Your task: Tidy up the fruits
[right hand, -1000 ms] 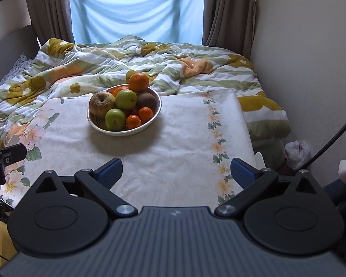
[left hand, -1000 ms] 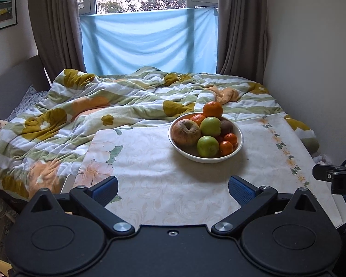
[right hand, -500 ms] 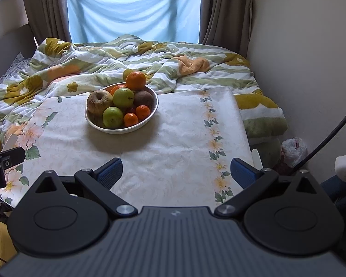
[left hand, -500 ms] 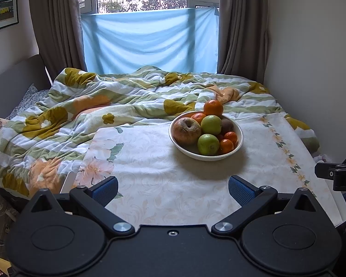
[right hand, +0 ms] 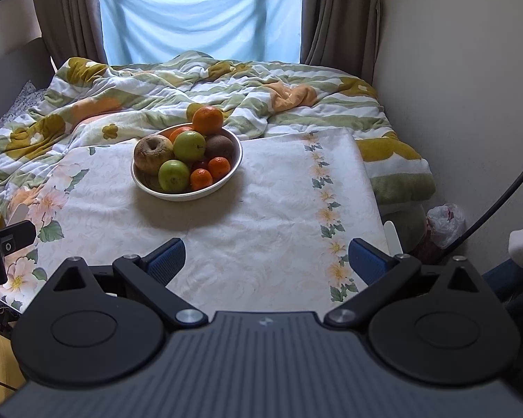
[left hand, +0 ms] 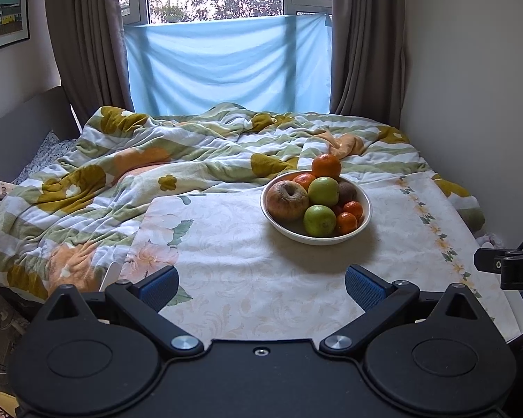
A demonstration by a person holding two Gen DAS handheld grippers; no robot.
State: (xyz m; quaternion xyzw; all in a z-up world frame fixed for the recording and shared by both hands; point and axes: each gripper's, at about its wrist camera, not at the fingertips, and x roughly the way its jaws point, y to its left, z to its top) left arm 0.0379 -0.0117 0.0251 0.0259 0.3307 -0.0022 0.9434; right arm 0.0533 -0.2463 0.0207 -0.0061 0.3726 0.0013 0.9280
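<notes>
A white bowl [left hand: 364,221] [right hand: 226,183] full of fruit stands on a table with a floral cloth [left hand: 244,271] [right hand: 272,209]. It holds a wrinkled brown apple [left hand: 286,201] [right hand: 153,153], two green apples [left hand: 319,220] [right hand: 173,175], a kiwi [right hand: 219,146], a large orange [left hand: 326,166] [right hand: 207,119] on top and small mandarins [left hand: 347,223] [right hand: 201,178]. My left gripper [left hand: 261,282] is open over the near part of the table, well short of the bowl. My right gripper [right hand: 266,261] is also open with nothing between its fingers, the bowl ahead to its left.
A bed with a rumpled flowered quilt [left hand: 157,167] [right hand: 261,97] lies behind the table. A wall [right hand: 453,69] runs close along the right side, with a plastic bag [right hand: 446,219] on the floor there. Curtains and a blue-covered window [left hand: 226,66] stand at the back.
Both grippers have drawn back and tilted slightly upward, so the bowl sits a little lower and farther in both views. Neither gripper has changed its opening.
</notes>
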